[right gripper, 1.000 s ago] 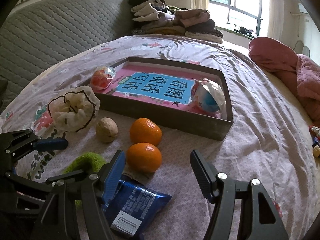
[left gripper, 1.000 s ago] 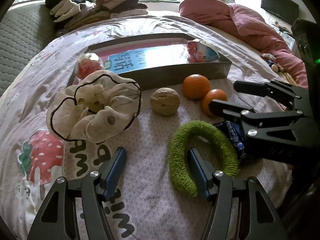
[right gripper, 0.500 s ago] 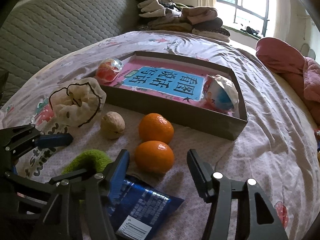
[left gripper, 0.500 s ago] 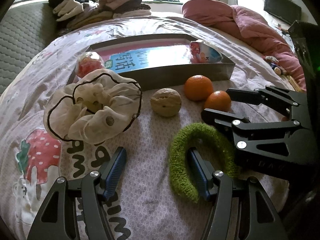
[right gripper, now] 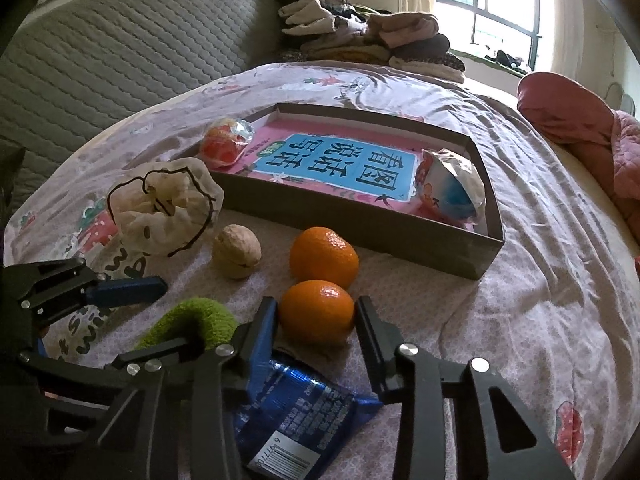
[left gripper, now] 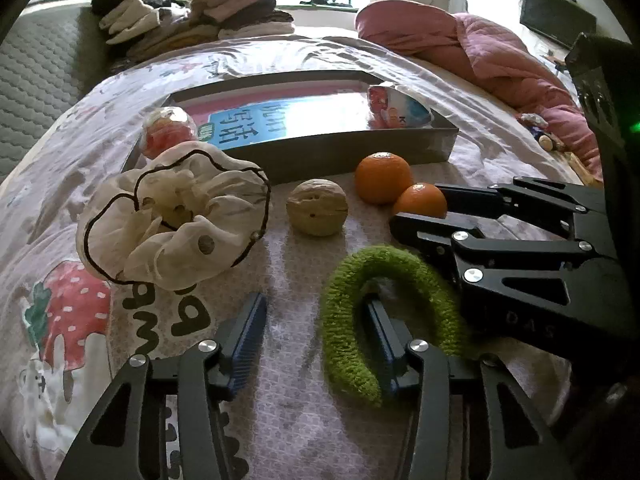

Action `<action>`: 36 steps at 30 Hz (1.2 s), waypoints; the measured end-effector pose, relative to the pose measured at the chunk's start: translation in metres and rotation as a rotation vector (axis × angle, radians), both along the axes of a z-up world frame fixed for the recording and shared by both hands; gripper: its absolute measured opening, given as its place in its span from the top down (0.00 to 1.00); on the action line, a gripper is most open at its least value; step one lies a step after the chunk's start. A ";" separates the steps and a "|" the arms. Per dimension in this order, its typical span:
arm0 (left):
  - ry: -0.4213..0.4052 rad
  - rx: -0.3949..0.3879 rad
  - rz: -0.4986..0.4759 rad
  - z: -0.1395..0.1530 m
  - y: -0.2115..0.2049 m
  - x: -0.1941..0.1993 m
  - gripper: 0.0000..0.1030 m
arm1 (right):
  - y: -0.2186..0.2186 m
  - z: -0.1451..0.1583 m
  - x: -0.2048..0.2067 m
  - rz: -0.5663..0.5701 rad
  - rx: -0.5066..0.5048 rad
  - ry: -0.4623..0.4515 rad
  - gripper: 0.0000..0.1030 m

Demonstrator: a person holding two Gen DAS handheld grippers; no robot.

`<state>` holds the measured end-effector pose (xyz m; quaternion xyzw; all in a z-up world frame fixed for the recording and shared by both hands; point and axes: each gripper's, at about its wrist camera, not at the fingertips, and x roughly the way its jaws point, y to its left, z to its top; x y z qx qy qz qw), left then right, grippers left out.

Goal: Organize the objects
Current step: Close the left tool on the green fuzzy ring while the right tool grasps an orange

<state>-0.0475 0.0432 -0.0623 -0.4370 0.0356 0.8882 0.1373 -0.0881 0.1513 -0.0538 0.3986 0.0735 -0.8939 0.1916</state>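
A grey shallow box on the bed holds a pink and blue book, a red wrapped sweet and a blue and white packet. In front of it lie a white scrunchie, a walnut, two oranges, a green scrunchie and a blue snack packet. My right gripper has its fingers on both sides of the nearer orange, touching or nearly touching it. My left gripper is open; its right finger sits inside the green scrunchie's loop.
The farther orange lies just behind the nearer one. Folded clothes are piled at the head of the bed by a quilted grey headboard. A pink quilt lies bunched at the right.
My right gripper moved forward over the blue packet and narrowed its fingers around the nearer orange. My left gripper stayed low by the green scrunchie.
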 end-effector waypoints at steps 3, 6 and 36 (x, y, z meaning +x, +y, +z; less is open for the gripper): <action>-0.003 0.001 -0.012 0.000 0.002 0.001 0.57 | 0.001 0.000 0.000 0.002 0.003 0.003 0.61; -0.003 0.004 -0.024 -0.001 0.003 0.002 0.63 | 0.001 0.000 0.000 0.002 0.001 0.003 0.61; 0.075 0.044 -0.008 0.021 -0.012 0.010 0.86 | 0.002 0.011 0.008 0.025 -0.021 0.012 0.62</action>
